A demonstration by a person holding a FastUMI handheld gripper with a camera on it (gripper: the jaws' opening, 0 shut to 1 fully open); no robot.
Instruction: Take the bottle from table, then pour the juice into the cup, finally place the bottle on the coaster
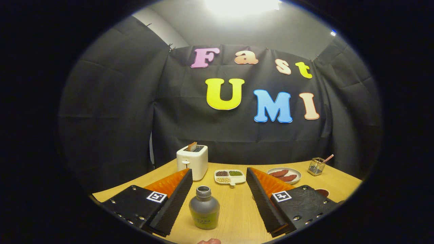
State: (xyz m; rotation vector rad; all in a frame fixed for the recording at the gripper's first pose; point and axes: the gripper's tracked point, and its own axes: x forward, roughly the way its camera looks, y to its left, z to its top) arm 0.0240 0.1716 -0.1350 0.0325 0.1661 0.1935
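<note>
The bottle [203, 207] stands upright on the table [237, 217] between the spread fingers of the gripper [219, 177], nearer the left finger, untouched; its long axis is vertical, so closing should clamp its sides

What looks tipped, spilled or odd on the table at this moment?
Nothing stands out. The bottle stands upright, uncapped, between the open gripper's fingers, untouched. The toaster, divided dish and plate sit squarely; no spill shows.
</note>
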